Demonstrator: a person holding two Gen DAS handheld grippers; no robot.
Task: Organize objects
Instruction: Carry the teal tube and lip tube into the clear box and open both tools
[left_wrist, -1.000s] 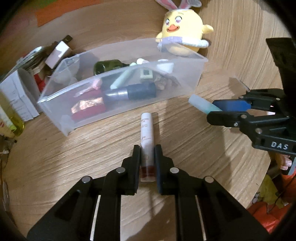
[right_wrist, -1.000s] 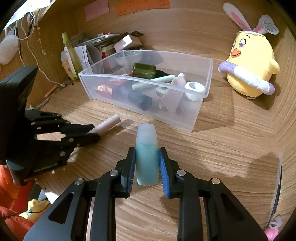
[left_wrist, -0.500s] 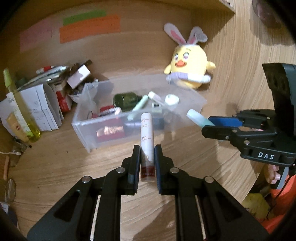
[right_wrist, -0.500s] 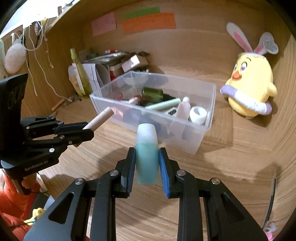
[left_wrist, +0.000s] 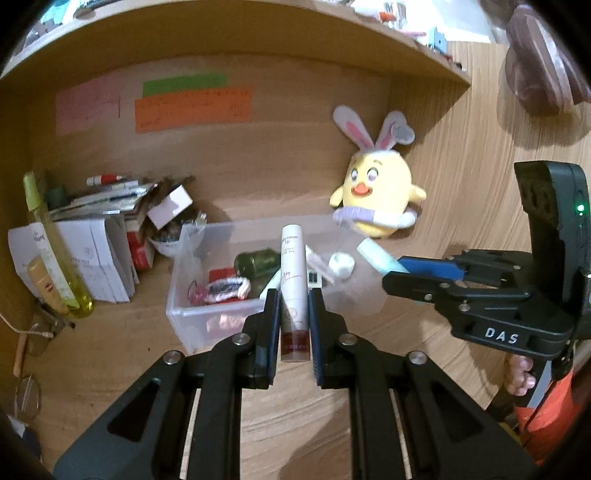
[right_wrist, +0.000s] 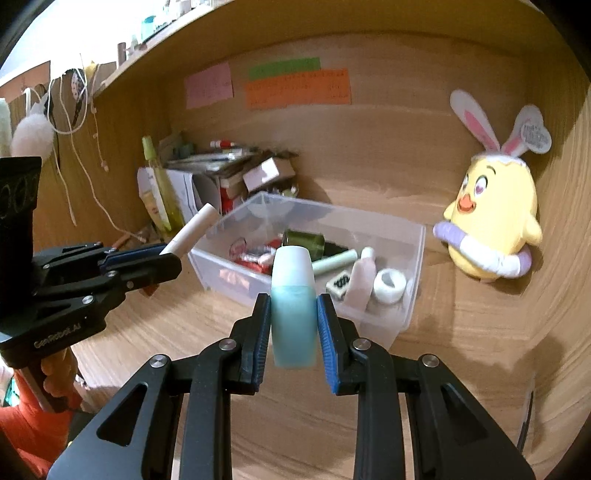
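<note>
- The left gripper (left_wrist: 292, 314) pinches a white tube (left_wrist: 293, 291) with a dark red base, its jaws pressed on the tube's lower part; the tube points forward, raised off the desk (left_wrist: 110, 354).
- From the right wrist view the same tube (right_wrist: 192, 230) sticks up and out of the left gripper (right_wrist: 162, 258), tilted toward the bin.
- The right gripper (right_wrist: 293, 325) clamps a teal bottle (right_wrist: 293, 306) with a pale cap between its blue pads (right_wrist: 325, 325); the cap points forward, over the bin's near wall as seen here.
- In the left wrist view the right gripper (left_wrist: 399, 275) comes in from the right, with the bottle's (left_wrist: 375, 254) pale end showing past its tips.
- A clear bin (right_wrist: 406, 295) sits on the desk ahead of both grippers.
- Inside it lie a dark green jar (right_wrist: 304, 240), a pale green stick (right_wrist: 334, 262), a white ring-shaped piece (right_wrist: 389, 286), a small patterned block (right_wrist: 341, 284) and red-wrapped items (right_wrist: 255, 256).
- A yellow chick plush (right_wrist: 491, 229) with rabbit ears leans against the back wall, right of the bin and apart from it.
- Left of the bin stands a heap of boxes (left_wrist: 92, 258) and papers, with a tall yellow-green bottle (left_wrist: 55, 251) beside them.
- Pink, green and orange notes (right_wrist: 295, 86) are stuck on the back wall.
</note>
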